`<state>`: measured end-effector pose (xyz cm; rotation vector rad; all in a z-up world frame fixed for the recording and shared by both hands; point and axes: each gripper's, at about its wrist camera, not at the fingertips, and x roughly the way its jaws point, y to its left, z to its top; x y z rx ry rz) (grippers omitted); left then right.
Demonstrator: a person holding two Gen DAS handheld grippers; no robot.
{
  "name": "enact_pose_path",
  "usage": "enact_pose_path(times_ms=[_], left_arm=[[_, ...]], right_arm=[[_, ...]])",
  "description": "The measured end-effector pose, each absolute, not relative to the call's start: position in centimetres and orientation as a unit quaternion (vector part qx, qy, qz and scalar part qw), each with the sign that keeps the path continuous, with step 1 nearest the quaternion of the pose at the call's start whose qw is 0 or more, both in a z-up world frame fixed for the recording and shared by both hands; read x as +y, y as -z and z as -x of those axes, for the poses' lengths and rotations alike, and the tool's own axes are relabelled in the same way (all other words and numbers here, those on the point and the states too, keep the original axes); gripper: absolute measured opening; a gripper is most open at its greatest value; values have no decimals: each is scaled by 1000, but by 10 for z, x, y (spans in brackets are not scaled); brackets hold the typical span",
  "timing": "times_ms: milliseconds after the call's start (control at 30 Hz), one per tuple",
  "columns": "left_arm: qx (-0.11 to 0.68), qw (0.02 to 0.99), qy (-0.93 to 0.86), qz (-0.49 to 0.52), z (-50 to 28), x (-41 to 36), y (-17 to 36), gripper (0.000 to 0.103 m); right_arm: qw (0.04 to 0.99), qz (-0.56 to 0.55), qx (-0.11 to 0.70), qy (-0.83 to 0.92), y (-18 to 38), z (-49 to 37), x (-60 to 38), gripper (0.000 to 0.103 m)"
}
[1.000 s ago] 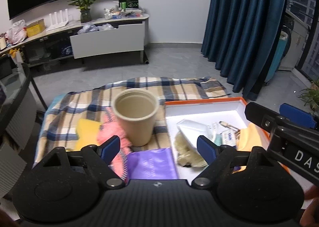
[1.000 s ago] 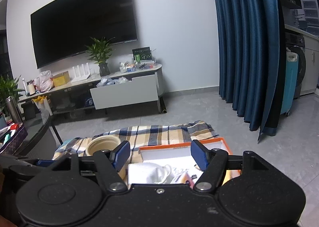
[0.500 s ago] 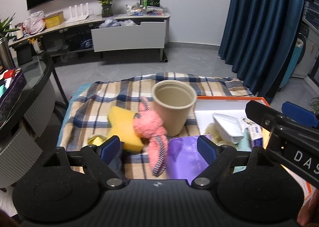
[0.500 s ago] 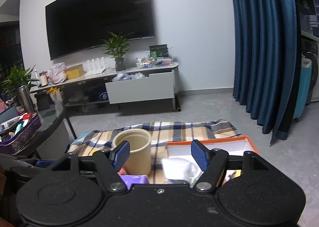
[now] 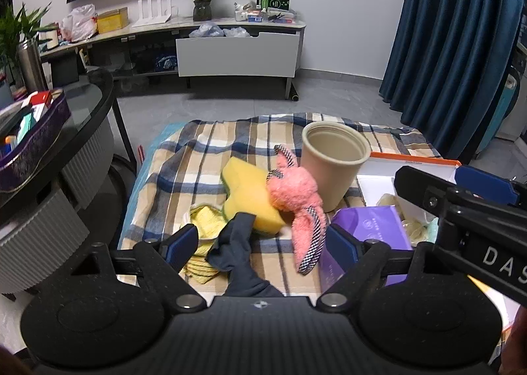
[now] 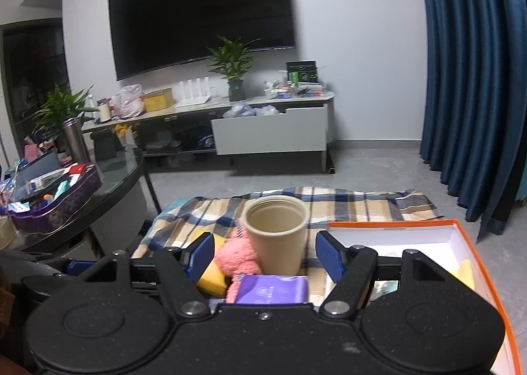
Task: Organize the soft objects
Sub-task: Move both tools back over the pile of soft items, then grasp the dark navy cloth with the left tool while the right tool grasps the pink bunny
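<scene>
**A:** Where are the soft things now?

**B:** On the plaid cloth. A pink plush toy leans against a yellow sponge, touching a tall beige cup. In front lie a dark sock and a folded yellow cloth. A purple packet sits just right of the toy, beside an orange-rimmed white box.

**A:** What has just changed?

**B:** Both views have swung leftward over the last second. The left camera earlier centred on the cup and box; now the toy, sponge and sock fill its middle, and the sock has only now come into view. My guess is the person is lining up on the loose pile, so sorting has barely begun.

**A:** And the jaws?

**B:** The left gripper stands wide apart, empty, the sock between its fingers but untouched. The right gripper is likewise spread, nothing held, framing the cup.

**A:** Any writing?

**B:** White letters "DAS" on the right gripper's body, cut off by the left view's edge. The purple packet has print too small to read.
</scene>
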<state>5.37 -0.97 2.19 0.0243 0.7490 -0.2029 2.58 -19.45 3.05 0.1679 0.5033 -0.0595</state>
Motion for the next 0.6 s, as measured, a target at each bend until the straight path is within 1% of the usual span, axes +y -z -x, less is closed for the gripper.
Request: enact_pose_path(times_ms=[133,400,600], left_arm=[[358,928,98,-11,-52,7,-15,87],[396,916,61,1,-63,44,16,88],[408,909,88,5,-67,33,27,88]], right_arm=[[966,-71,248,17,-29,-26,-188,80],[964,-91,250,14,-25,-26,-198,80],[962,-96,256,10,-20,-27,-200,80]])
